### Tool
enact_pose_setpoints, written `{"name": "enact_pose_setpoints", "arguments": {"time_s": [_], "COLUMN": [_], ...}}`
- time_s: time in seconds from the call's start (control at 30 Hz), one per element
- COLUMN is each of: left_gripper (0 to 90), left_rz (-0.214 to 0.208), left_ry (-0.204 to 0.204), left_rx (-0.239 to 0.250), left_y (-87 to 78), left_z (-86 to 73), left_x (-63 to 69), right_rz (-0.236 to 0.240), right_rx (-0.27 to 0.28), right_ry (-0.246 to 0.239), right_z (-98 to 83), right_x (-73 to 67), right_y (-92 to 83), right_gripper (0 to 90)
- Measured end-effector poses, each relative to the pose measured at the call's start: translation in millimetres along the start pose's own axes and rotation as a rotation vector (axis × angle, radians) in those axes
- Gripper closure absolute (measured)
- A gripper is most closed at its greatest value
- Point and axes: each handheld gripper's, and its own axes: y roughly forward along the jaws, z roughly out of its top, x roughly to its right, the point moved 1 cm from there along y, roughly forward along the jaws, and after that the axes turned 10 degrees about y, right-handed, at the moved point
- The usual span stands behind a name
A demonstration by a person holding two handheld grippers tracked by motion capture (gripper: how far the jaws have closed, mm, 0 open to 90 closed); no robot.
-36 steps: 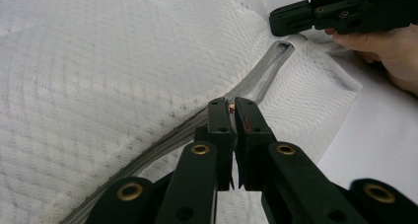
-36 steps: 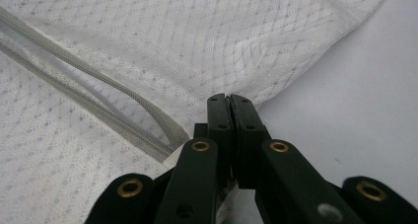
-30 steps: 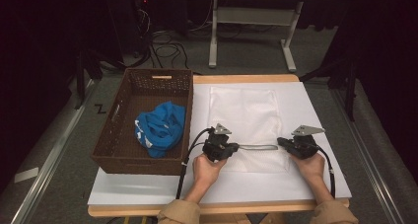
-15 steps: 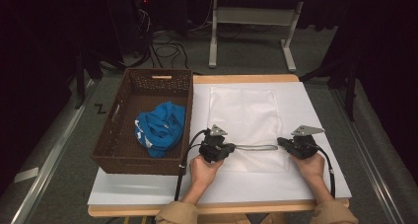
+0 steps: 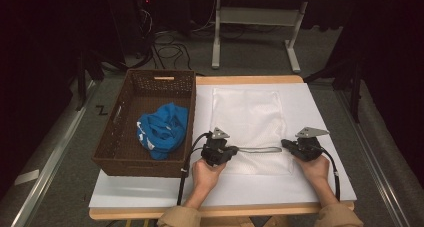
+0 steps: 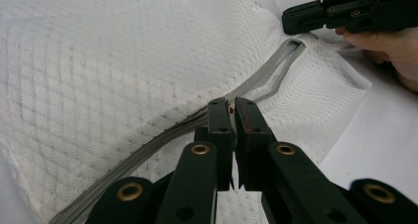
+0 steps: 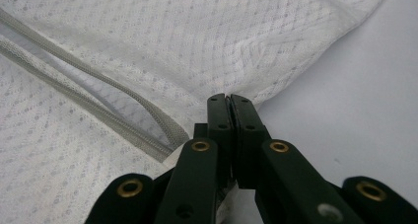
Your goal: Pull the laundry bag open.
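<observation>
Left gripper (image 6: 231, 108): pinching zipper pull, mid-zipper (image 6: 148, 145).
Right gripper (image 7: 227, 103): clamping mesh bag (image 7: 222, 41) corner, near edge.
Zipper axis: left–right between grippers.

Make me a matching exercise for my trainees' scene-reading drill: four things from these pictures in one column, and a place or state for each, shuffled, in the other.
Things:
1. blue cloth
2. mesh bag
3. zipper
4. left gripper

Places or states:
A. partly open, a gap between its two grey tapes
B. jaws shut at the zipper line, on what looks like the zipper pull
C. bunched inside the brown wicker basket
D. flat on the white board, right of the basket

Pairs: 1-C, 2-D, 3-A, 4-B
</observation>
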Motion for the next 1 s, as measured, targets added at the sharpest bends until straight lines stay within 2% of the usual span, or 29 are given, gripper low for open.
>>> {"name": "enact_pose_setpoints", "arguments": {"time_s": [0.43, 1.0], "left_gripper": [86.3, 86.3], "left_rz": [0.021, 0.037], "left_ry": [0.009, 0.002], "left_rx": [-0.007, -0.018], "left_y": [-1.9, -2.6], "left_z": [-2.6, -3.2], "left_x": [-0.7, -1.9], "right_rz": [0.000, -0.030], "right_rx": [0.000, 0.003], "right_ry": [0.000, -0.033], "right_z": [0.0, 0.3], "right_x": [0.1, -3.4], "right_y": [0.0, -0.8], "right_gripper": [88.9, 89.9]}}
